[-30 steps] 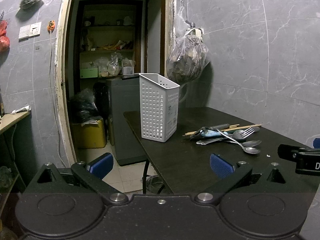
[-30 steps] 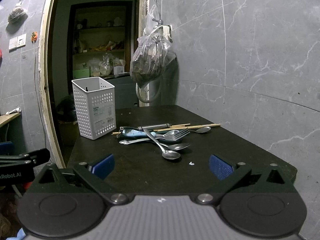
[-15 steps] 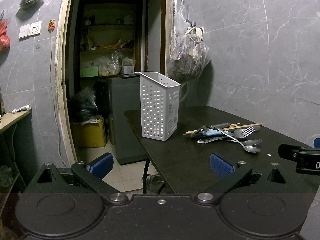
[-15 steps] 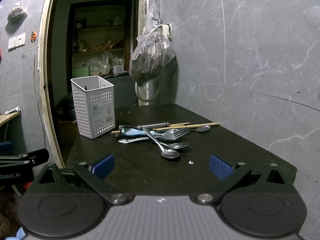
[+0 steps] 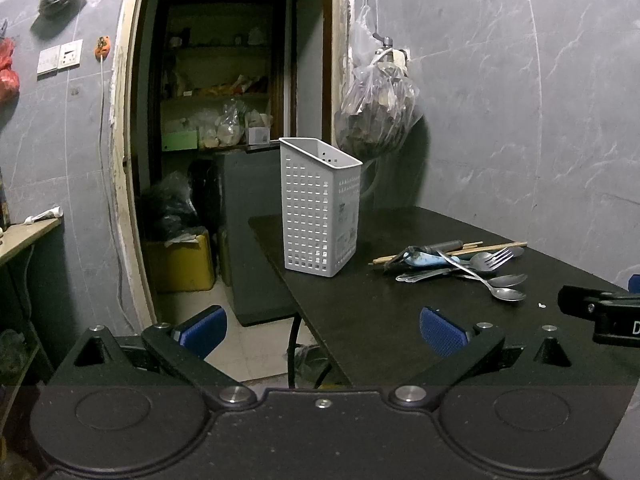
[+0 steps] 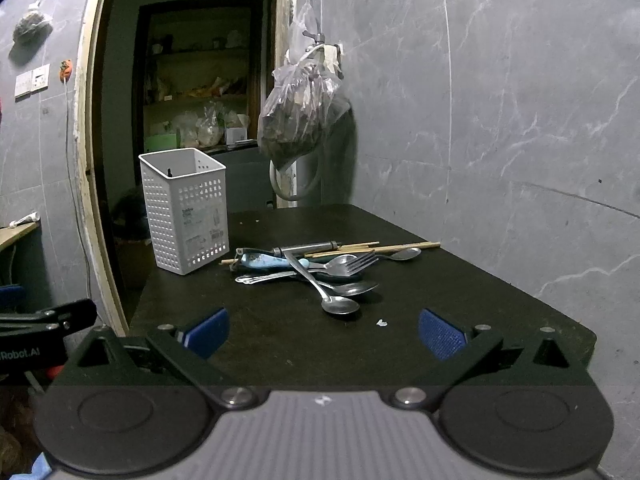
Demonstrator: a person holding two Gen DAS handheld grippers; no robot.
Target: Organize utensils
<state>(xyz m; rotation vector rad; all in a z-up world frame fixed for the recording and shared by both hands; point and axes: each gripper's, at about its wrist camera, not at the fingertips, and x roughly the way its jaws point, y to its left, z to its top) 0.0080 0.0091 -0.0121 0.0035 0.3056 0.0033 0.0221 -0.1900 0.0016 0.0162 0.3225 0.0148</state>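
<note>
A pile of utensils (image 6: 316,268) lies mid-table: spoons, a fork (image 6: 356,261), wooden chopsticks (image 6: 384,247) and a blue-handled tool. The same pile (image 5: 460,264) shows at the right in the left wrist view. A white perforated utensil holder (image 6: 186,208) stands upright at the table's left edge, also visible as the holder (image 5: 320,208) in the left wrist view. My right gripper (image 6: 322,330) is open, short of the nearest spoon (image 6: 340,305), holding nothing. My left gripper (image 5: 322,326) is open over the table's near left edge, holding nothing.
The dark table (image 6: 400,320) meets a grey tiled wall on the right. A plastic bag (image 6: 302,112) hangs from a wall hook behind the table. A doorway with shelves opens at the left. A white crumb (image 6: 381,323) lies near the spoon.
Both views have shifted slightly downward relative to the scene, so both grippers rose or tilted a little. Nothing on the table has moved and both grippers stay open.
</note>
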